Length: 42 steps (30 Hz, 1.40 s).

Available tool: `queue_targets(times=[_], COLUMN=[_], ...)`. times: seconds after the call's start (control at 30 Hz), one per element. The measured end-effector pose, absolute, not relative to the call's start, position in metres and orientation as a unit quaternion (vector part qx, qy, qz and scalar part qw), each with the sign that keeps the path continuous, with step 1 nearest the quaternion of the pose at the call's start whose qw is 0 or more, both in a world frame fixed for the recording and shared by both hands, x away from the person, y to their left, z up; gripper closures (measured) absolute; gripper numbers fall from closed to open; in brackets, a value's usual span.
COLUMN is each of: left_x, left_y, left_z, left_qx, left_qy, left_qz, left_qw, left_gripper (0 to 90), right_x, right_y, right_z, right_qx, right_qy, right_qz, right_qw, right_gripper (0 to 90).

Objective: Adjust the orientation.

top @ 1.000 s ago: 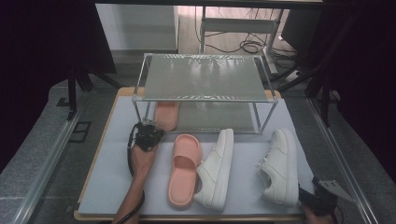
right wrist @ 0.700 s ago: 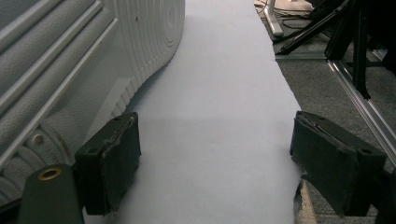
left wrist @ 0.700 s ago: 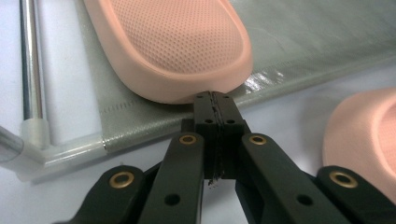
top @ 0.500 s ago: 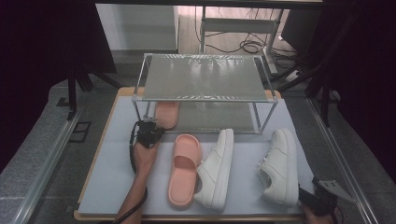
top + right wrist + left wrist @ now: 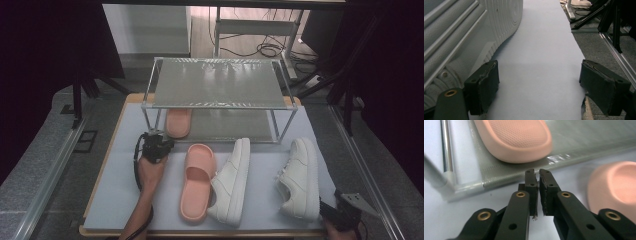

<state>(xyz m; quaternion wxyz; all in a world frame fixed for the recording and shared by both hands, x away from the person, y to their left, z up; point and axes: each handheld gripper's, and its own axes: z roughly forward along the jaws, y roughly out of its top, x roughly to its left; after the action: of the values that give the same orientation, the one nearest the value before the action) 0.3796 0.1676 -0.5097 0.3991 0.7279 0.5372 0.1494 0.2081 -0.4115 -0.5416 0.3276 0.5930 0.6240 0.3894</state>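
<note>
One pink slipper (image 5: 516, 138) now lies on the rack's low shelf (image 5: 579, 140), just ahead of your left gripper (image 5: 155, 145), which has pulled back, pressed together and empty. Its mate (image 5: 197, 180) waits beside it. Your right gripper (image 5: 539, 85) rests spread beside a white shoe (image 5: 469, 32).

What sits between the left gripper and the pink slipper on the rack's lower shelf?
Just bare blue mat and the shelf's front edge, per the left gripper view: left gripper, shut, short of the slipper.
</note>
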Motion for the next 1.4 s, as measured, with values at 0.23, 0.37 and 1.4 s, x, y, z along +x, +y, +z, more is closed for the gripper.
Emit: queue_targets(times=[0.23, 0.37, 1.4], left_x=[0.358, 0.343, 0.266], left_y=[0.174, 0.173, 0.144], left_z=[-0.501, -0.495, -0.472], left_qx=[0.736, 0.746, 0.797], left_qy=[0.526, 0.512, 0.433], left_qz=[0.148, 0.145, 0.135], left_qw=[0.399, 0.4, 0.398], left_gripper=[68.6, 58.6, 27.6], right_x=[0.208, 0.208, 0.208], right_y=[-0.411, -0.412, -0.411], right_z=[-0.542, -0.542, -0.542], right_qx=[0.593, 0.593, 0.593], right_qy=[0.624, 0.624, 0.624], right_qz=[0.389, 0.389, 0.389], right_qw=[0.328, 0.328, 0.328], right_gripper=[16.1, 16.1, 16.1])
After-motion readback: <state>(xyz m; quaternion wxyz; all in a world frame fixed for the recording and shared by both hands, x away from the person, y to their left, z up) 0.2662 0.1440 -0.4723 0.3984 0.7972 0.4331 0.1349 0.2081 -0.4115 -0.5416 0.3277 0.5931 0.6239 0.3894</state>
